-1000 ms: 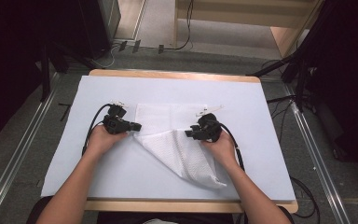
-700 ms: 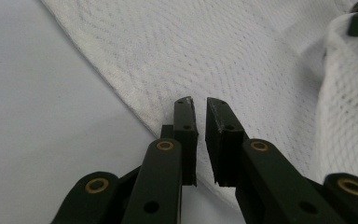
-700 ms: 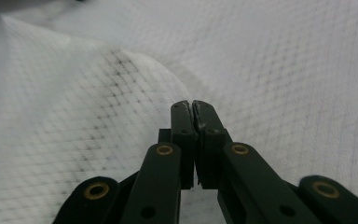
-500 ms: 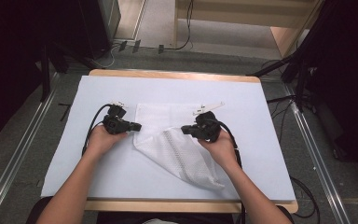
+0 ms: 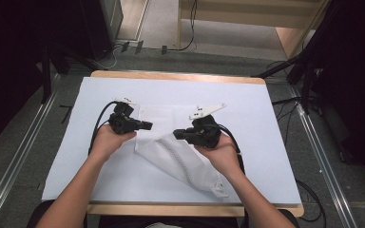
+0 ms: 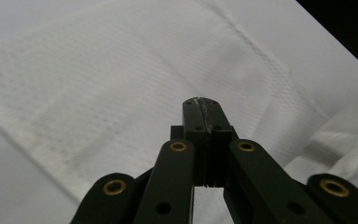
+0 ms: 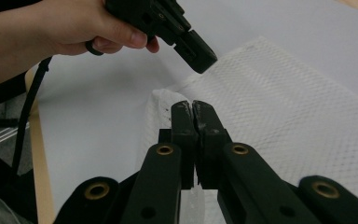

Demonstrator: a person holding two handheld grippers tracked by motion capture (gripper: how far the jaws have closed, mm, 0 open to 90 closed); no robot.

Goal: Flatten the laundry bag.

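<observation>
A white mesh cloth [image 5: 183, 159] lies on the white-covered table [image 5: 100, 95]. My right gripper [image 5: 177, 135] is shut on a bunched edge of it, and the cloth hangs from there in a fold toward the front right. In the right gripper view the jaws [image 7: 193, 103] are pressed together, with white cloth [image 7: 298, 107] pinched low between them. My left gripper [image 5: 148, 126] hovers over the cloth's left edge. Its jaws [image 6: 200, 100] have just closed and now meet above the flat cloth [image 6: 121, 70]; I see nothing between them. It also shows in the right gripper view [image 7: 200, 60].
The table's wooden rim [image 5: 171, 76] runs along the back. Black cables [image 5: 100, 118] trail from both grippers over the cover. Metal rails [image 5: 313, 142] and dark equipment flank the table, and floor cables lie beyond its far edge.
The right gripper has risen and moved left with the cloth, pulling its right part up into a fold. The left hand has lifted slightly and shifted right.
</observation>
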